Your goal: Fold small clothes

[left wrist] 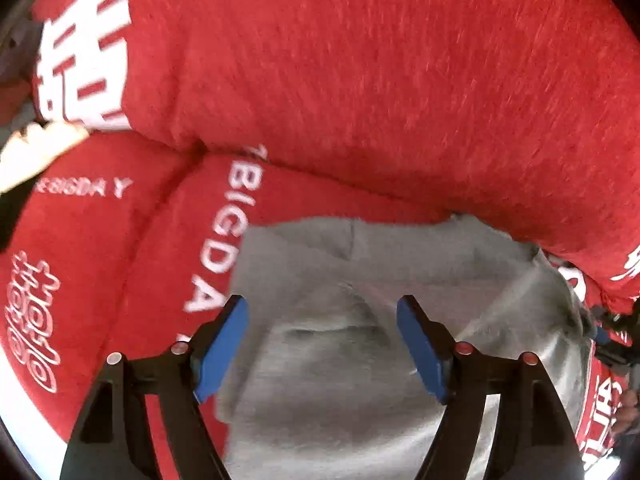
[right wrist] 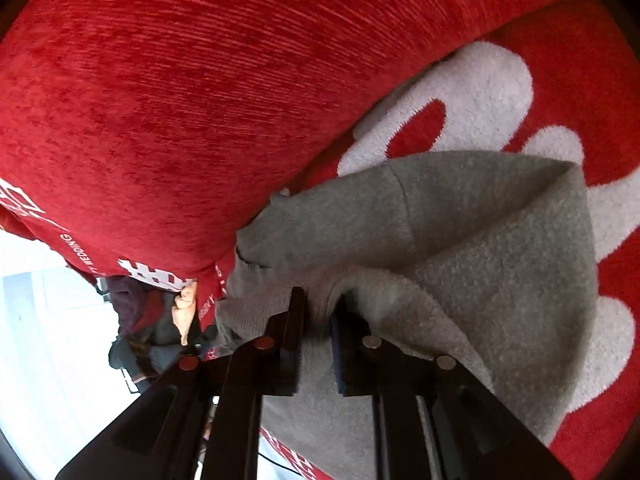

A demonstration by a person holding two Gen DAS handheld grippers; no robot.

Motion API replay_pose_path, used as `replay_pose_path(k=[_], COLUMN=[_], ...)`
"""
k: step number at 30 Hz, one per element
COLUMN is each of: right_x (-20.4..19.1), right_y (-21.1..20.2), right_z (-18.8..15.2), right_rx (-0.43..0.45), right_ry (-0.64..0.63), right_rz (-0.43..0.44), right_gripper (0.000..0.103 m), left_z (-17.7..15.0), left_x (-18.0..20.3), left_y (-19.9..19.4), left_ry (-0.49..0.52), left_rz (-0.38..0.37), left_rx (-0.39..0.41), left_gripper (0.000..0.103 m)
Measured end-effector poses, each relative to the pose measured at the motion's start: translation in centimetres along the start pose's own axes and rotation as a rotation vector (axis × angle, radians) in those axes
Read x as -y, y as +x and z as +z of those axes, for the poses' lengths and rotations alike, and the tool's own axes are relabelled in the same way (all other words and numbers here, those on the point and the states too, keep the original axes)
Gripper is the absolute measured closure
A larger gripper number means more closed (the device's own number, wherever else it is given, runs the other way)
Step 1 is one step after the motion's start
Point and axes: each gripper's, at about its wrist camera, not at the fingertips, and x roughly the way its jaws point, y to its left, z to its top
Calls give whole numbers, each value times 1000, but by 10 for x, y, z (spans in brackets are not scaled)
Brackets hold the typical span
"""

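Grey fleece garment (left wrist: pixel 360 320), small and soft, lies spread on the red cushioned seat (left wrist: pixel 100 280) with white lettering, pushed up against the plump red back cushion (left wrist: pixel 380 80). Nearest to us, our left gripper (left wrist: pixel 322 344) points steeply down over the cloth with its blue pads (left wrist: pixel 224 348) standing wide apart; nothing is between them that they press on, and the fabric below looks flat and free. Our right gripper (right wrist: pixel 318 340) sits low on the same grey fleece garment (right wrist: pixel 500 260) with its jaws only narrowly apart, and a raised ridge of fleece runs up into the gap. Whether the pads actually pinch that ridge we cannot tell, since the dark fingers hide the contact.

Further off, a fold of the garment stands up in a peak on the right side, over the white pattern of the seat. Beyond that is the back cushion, and at the left edge of the right wrist view a hand (right wrist: pixel 186 312).

We judge a fold is just laid or about to be taken. The risks: the standing peak may flop back open once freed; the right jaws may drag the ridge along and bunch the fold; the left gripper, coming down wide, may catch both layers, or the seat cover beneath.
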Motion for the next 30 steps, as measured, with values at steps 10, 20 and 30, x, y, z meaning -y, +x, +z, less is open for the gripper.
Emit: replay_pose_path(k=[10,20,30], right_x=[-32,-39,-16], right_y=[-23,30,-23], right_z=[-24,-3,29], right_rx=[-33,-12,236], right_ry=[-164,-271,-99], right_rz=[-38,-212,-295], right_gripper=[61,61,37], left_z=[-33,12,18], left_x=[24,30,4], left_y=[14,65,34], left_ry=[116,-6,61], left_rz=[-88,28,120], left_rx=[-154,-80,-64], left_gripper=[26,26,26])
